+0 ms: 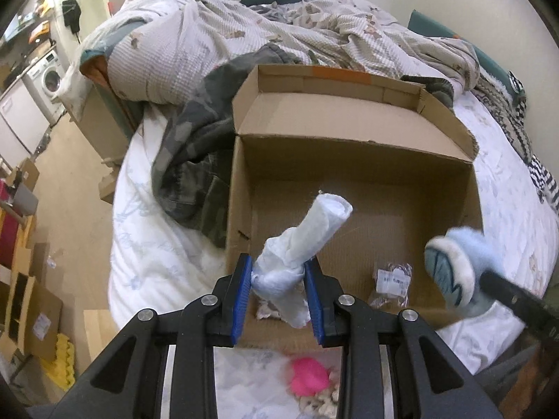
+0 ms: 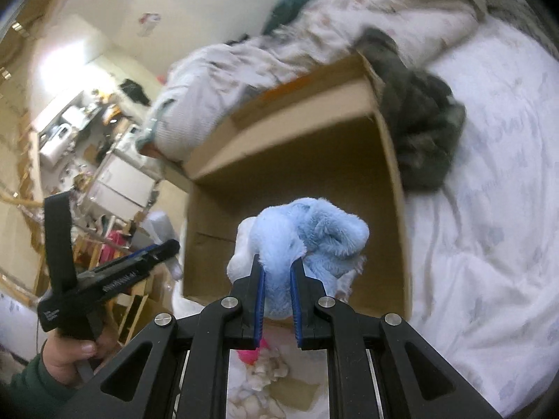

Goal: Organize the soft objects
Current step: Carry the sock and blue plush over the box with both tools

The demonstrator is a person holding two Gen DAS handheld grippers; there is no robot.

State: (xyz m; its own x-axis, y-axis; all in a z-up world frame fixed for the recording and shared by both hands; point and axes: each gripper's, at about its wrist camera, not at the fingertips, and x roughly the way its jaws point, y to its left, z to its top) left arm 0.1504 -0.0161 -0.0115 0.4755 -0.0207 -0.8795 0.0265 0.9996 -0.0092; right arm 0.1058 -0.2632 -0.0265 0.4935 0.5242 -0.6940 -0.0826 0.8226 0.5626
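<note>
My left claw point(image 1: 277, 276) is clamped on a rolled white cloth point(image 1: 304, 241), which juts forward over the open cardboard box point(image 1: 349, 160). My right claw point(image 2: 277, 272) is pinched tight on a light-blue plush item point(image 2: 307, 234), possibly a slipper, held above the same box. A pink toy point(image 1: 309, 375) lies below my left claw.

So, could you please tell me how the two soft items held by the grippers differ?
The white rolled cloth in the left gripper is a long, smooth roll; the blue plush toy in the right gripper is rounded, bunched and fluffy. Both are clamped between blue pads above the open cardboard box.
</note>
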